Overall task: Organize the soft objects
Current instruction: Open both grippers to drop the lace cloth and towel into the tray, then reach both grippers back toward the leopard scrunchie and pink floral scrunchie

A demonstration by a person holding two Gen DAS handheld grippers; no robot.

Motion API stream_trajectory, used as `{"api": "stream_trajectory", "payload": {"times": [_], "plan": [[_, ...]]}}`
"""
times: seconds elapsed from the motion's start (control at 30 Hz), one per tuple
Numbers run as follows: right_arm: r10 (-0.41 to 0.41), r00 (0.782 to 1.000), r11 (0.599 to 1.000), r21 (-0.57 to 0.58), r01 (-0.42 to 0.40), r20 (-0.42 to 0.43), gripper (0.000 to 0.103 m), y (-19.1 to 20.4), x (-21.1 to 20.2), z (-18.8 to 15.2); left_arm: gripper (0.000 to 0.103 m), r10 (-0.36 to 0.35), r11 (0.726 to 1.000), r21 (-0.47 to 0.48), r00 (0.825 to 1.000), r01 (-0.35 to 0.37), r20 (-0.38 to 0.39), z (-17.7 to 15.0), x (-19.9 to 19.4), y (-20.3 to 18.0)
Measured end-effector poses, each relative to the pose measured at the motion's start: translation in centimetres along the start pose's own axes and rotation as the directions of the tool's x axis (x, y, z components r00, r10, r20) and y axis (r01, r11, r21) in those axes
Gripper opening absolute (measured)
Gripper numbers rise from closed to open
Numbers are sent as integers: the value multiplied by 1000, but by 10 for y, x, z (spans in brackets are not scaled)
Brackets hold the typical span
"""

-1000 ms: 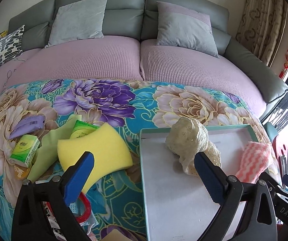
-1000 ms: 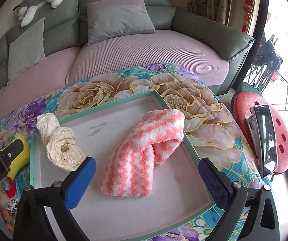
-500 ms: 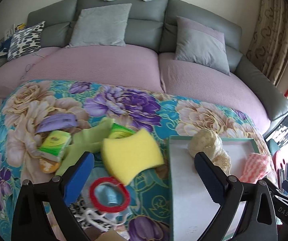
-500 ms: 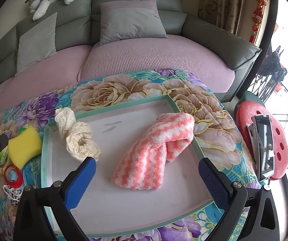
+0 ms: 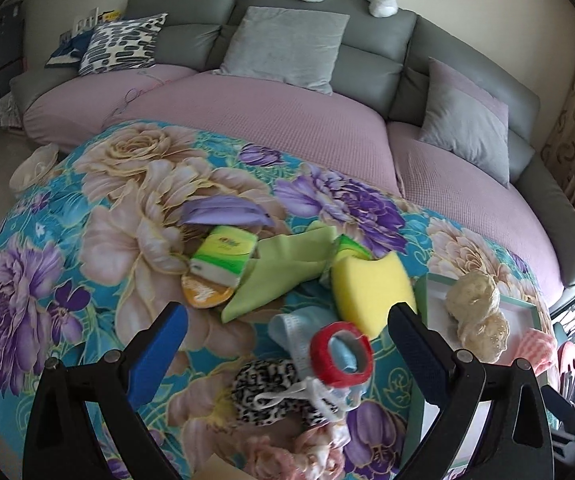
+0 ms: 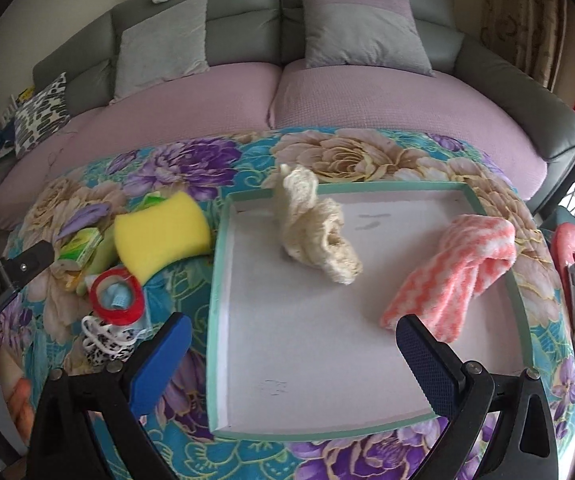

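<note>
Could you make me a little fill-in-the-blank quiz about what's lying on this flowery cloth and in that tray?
1. The shallow green-rimmed tray holds ____ soft items.
2. The fluffy towel in the tray is striped white and ____.
3. The yellow foam sponge lies ____ the tray.
4. Both grippers, left and right, have their jaws ____.

Missing words: two; pink; outside; open

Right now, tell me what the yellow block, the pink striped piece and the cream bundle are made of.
Yellow block: looks like foam sponge, matte, thick, with rounded wavy edges. Pink striped piece: seems a fluffy plush cloth, its fuzzy pile showing at the fold. Cream bundle: probably lace or crocheted fabric, its surface holed and bumpy; the fibre itself cannot be told.
</note>
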State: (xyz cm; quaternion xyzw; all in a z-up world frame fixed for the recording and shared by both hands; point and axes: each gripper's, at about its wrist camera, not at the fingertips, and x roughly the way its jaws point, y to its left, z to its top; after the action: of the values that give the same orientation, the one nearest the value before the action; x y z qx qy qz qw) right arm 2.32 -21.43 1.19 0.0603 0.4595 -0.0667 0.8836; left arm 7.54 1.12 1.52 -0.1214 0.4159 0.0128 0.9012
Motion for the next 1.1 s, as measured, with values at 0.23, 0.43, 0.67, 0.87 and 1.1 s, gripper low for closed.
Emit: {"api": "stream_trajectory", "payload": {"times": [0.23,0.43,0.67,0.87,1.1], "plan": [[37,999,996,-81,-38,-17,103,42,1,-14,100,-9,999,-36,1000,9,0,-5,-8,21],[30,999,991,-131,-34,-37,103,60,1,-29,100,-44,997,-63,999,43,-16,-15,-13,32],[6,999,986,-165,-12,-39,103,69,-3,-45,100,-82,995,-68,995,79,-48,-27,-15,40],[5,998,982,-189,-17,-65,103,78,7,-49,100,-73,994,-92,992,64,-104,-31,-5,52],[5,994,979,-201,-26,-105,103,83,21,-53,100,-57,996,-72,983,45,-177,-35,10,58]]}}
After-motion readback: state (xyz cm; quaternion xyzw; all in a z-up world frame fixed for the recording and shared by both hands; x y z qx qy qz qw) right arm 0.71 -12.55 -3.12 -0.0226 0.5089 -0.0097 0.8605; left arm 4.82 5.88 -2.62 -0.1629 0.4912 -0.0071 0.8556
